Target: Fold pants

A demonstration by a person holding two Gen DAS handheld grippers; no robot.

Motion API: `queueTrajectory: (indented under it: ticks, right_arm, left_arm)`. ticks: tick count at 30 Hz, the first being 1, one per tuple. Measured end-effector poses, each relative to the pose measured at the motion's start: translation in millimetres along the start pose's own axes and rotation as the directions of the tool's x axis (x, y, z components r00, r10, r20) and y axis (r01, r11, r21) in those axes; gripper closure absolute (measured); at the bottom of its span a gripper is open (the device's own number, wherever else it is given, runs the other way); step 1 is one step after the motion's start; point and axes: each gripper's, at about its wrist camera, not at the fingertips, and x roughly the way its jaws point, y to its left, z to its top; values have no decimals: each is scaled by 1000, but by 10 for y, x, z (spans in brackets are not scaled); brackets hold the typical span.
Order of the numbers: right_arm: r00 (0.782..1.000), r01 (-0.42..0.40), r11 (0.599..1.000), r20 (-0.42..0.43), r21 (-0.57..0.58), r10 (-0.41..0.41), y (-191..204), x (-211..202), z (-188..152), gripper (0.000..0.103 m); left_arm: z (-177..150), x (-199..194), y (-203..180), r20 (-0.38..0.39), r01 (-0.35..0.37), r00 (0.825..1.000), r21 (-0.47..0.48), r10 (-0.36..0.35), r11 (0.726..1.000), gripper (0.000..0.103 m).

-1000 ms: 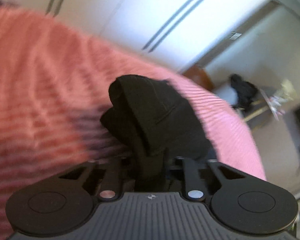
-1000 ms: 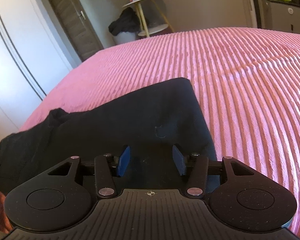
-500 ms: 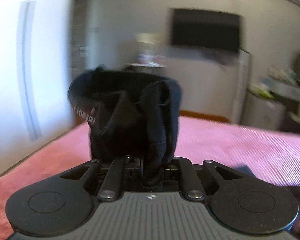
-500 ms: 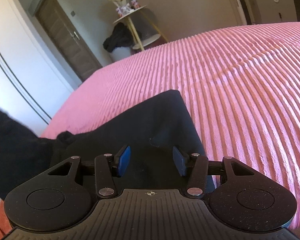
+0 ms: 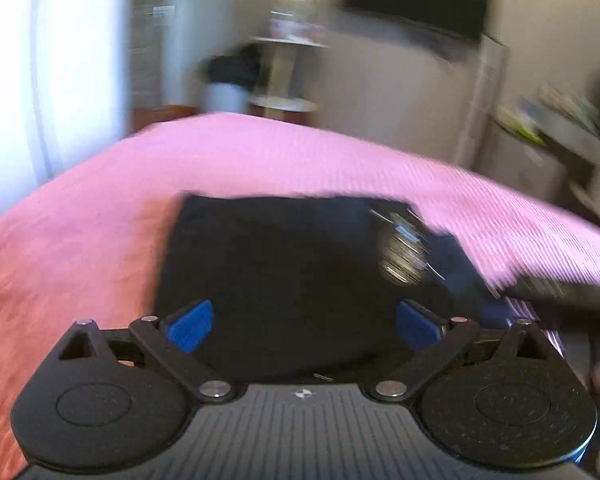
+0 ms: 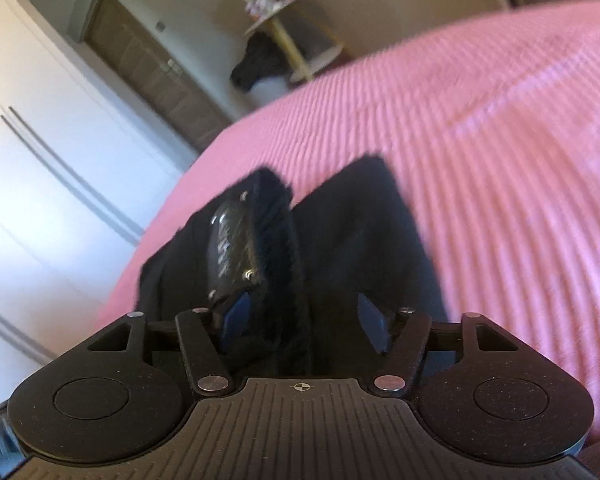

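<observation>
The black pants [image 5: 284, 264] lie folded in a flat dark block on the pink ribbed bedspread [image 5: 100, 216]. My left gripper [image 5: 303, 326] hovers over their near edge. Its jaws are opening wide and nothing is pinched between the blue pads [image 5: 190, 326]. In the right wrist view the pants [image 6: 364, 232] stretch away from my right gripper [image 6: 305, 324], whose jaws are also opening. A raised ridge of black cloth [image 6: 278, 264] stands between the right gripper's pads without being pressed. A blurred shiny dark part with screws [image 6: 228, 248], seemingly a finger of the left gripper, sits by that ridge.
White wardrobe doors [image 6: 40, 160] line the left side of the bed, with a brown door [image 6: 156, 72] beyond. A round side table [image 5: 284, 76] and a dark garment on a white bin [image 5: 228, 80] stand past the bed's far edge. A shelf unit [image 5: 560, 148] is at the right.
The left gripper swung the bunched pants across the bed, let go and now stands wide open over the flat fold. The right jaws widened, and a ridge of cloth now lies between them.
</observation>
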Motion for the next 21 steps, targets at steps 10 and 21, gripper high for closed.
queueTrajectory:
  ticks: [10,21]
  right_arm:
    - [987,34,998,-154,-44,-41,181,302,50,23]
    - [937,-81,986,-325,149,126,72,793,232,40]
  left_arm:
    - [-83,550,1003,-249,-295,948,-455,198,840,4]
    - [-220,490,1058,-277,-308,941,-472,192,826,4]
